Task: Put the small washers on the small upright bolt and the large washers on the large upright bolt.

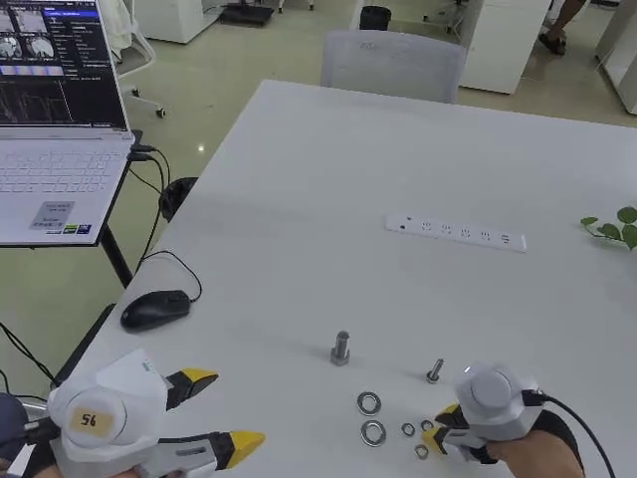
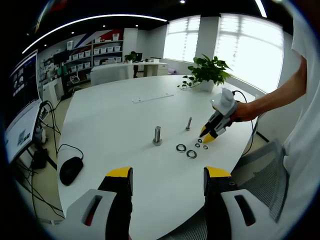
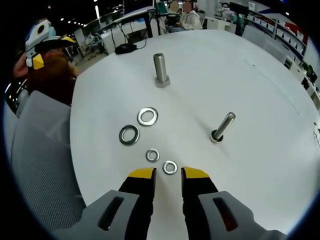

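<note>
A large upright bolt (image 1: 340, 348) (image 3: 160, 70) and a small upright bolt (image 1: 435, 371) (image 3: 222, 127) stand on the white table (image 1: 318, 199). Two large washers (image 1: 369, 402) (image 3: 147, 116) lie flat in front of the large bolt. Small washers (image 1: 408, 429) (image 3: 152, 155) lie beside them. My right gripper (image 1: 438, 435) (image 3: 168, 175) hovers low over the small washers, its jaws a narrow gap apart and holding nothing. One small washer (image 3: 170, 167) lies just ahead of that gap. My left gripper (image 1: 224, 408) (image 2: 168, 175) is wide open near the table's front left edge, well clear of the bolts.
A black mouse (image 1: 154, 309) with its cable lies at the left edge. An open laptop (image 1: 50, 149) stands on a side stand to the left. A white power strip (image 1: 456, 231) lies mid-table, a grey chair (image 1: 393, 62) stands behind it, and plant leaves (image 1: 617, 227) reach in at the right.
</note>
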Action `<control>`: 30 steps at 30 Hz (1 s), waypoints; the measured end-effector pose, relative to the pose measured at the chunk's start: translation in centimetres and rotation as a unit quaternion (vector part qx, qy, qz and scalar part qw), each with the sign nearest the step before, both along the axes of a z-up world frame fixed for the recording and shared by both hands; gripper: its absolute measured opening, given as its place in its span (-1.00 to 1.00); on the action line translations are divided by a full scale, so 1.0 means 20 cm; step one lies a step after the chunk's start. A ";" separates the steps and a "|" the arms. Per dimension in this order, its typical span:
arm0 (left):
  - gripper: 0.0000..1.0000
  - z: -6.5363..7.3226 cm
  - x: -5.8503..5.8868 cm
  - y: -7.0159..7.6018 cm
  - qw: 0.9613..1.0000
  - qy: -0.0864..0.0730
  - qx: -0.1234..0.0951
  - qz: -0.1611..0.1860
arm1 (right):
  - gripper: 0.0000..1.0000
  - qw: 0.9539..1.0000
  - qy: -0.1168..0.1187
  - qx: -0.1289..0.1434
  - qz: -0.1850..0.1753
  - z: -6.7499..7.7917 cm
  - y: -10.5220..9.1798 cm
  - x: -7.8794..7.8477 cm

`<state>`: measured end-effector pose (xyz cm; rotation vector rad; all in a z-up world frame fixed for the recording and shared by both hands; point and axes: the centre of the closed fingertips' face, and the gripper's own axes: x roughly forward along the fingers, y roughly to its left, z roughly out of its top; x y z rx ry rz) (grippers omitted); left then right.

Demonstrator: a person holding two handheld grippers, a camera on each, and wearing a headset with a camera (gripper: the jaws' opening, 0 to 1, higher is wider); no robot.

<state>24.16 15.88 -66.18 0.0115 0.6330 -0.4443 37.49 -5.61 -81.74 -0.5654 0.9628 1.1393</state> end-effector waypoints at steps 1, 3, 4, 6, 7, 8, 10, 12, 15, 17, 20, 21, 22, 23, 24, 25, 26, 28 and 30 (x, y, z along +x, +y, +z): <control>0.13 0.00 0.00 0.00 1.000 0.000 0.000 0.000 | -0.57 1.000 -0.001 -0.003 0.004 0.00 0.00 0.00; 0.13 0.00 0.00 0.00 1.000 0.000 -0.001 0.001 | -0.58 1.000 -0.004 -0.009 0.013 0.00 0.00 0.00; 0.13 0.00 0.00 0.00 1.000 0.000 0.000 0.001 | -0.58 1.000 -0.004 -0.013 0.018 -0.01 0.00 0.00; 0.13 0.00 0.00 0.00 1.000 0.001 0.000 0.000 | -0.58 0.999 -0.007 -0.017 0.026 -0.01 0.01 0.01; 0.13 0.00 -0.01 0.00 1.000 0.001 0.000 0.000 | -0.59 0.999 -0.007 -0.021 0.032 -0.01 0.01 0.01; 0.13 0.00 -0.01 0.00 1.000 0.001 0.000 0.001 | -0.59 0.999 -0.007 -0.024 0.037 -0.01 0.01 0.00; 0.13 0.00 -0.01 0.00 1.000 0.001 -0.001 0.002 | -0.59 0.998 -0.009 -0.034 0.048 -0.02 0.01 0.00; 0.13 -0.01 -0.01 0.01 1.000 0.001 0.000 0.002 | -0.59 0.997 -0.010 -0.047 0.064 -0.03 0.01 0.00; 0.13 0.00 -0.01 0.01 1.000 0.001 0.000 0.004 | -0.59 0.994 -0.016 -0.064 0.085 -0.03 0.01 -0.01; 0.13 0.00 -0.01 0.01 1.000 0.001 -0.001 0.005 | -0.60 0.993 -0.017 -0.072 0.097 -0.03 0.01 -0.01; 0.13 0.00 -0.01 0.01 1.000 0.002 -0.001 0.005 | -0.61 0.991 -0.020 -0.082 0.108 -0.03 0.01 -0.01; 0.13 -0.01 -0.02 0.01 1.000 0.002 -0.001 0.005 | -0.61 0.990 -0.020 -0.085 0.110 -0.03 0.01 -0.01; 0.13 -0.01 -0.01 0.01 1.000 0.002 -0.002 0.005 | -0.61 0.990 -0.020 -0.088 0.112 -0.03 0.01 0.00; 0.13 -0.01 -0.01 0.01 1.000 0.002 -0.002 0.005 | -0.61 0.989 -0.020 -0.091 0.113 -0.03 0.01 0.00; 0.13 0.00 -0.01 0.00 1.000 0.001 -0.003 0.005 | -0.62 0.989 -0.020 -0.094 0.114 -0.03 0.01 0.00; 0.13 0.00 -0.01 0.00 1.000 0.001 -0.003 0.004 | -0.62 0.989 -0.020 -0.096 0.114 -0.03 0.01 0.00; 0.13 0.00 -0.01 0.00 1.000 0.001 -0.003 0.004 | -0.62 0.988 -0.020 -0.099 0.115 -0.04 0.01 0.00; 0.13 -0.01 -0.01 0.00 1.000 0.001 -0.003 0.003 | -0.62 0.988 -0.020 -0.103 0.114 -0.03 0.01 0.00; 0.13 -0.01 0.00 -0.01 1.000 0.000 -0.003 0.002 | -0.62 0.987 -0.020 -0.106 0.115 -0.03 0.00 0.00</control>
